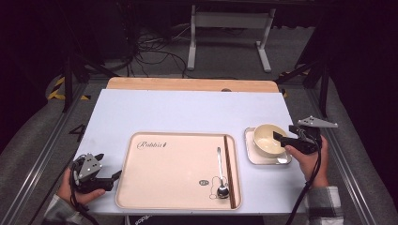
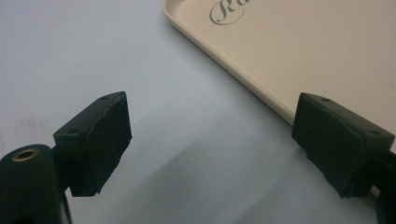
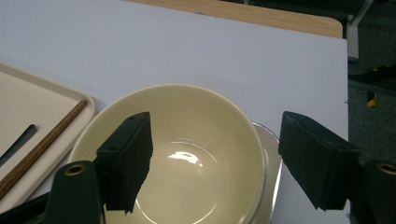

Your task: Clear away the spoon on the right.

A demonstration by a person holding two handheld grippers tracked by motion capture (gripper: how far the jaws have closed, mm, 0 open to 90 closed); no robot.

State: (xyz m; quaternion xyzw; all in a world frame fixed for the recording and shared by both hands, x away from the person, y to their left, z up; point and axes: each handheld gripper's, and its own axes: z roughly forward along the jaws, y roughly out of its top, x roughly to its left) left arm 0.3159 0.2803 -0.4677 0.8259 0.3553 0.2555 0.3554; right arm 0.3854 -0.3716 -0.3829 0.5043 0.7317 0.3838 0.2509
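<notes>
Right now the cream bowl (image 1: 269,139) sits on a small square metal plate (image 1: 249,154) near the right edge of the worktop (image 1: 187,112), just beside the right rim of the beige tray (image 1: 155,187). Its inside is bare and glossy in the right gripper view (image 3: 187,154). The right gripper (image 1: 280,138) comes in from the right edge with its jaws spread wide across the near right part of the bowl's rim: one jaw hangs over the hollow of the bowl, the other lies outside the rim above the plate (image 3: 271,140). Whether either jaw touches the bowl cannot be told. A hand wraps the gripper's body from behind, and a grey three-cornered plate rides on top of it.

On the tray, along its right side, a metal spoon (image 1: 220,176) lies with its bowl end toward the near edge, and just right of it a dark wooden chopstick (image 1: 229,171) runs parallel to the rim; the chopstick (image 3: 42,144) also shows in the right gripper view. A script logo (image 1: 151,145) is printed at the tray's far left corner.

Well apart, at the worktop's near left corner, the left gripper (image 1: 115,175) is held low just beside the tray's left rim (image 2: 233,65), its jaws wide apart and holding nothing.
</notes>
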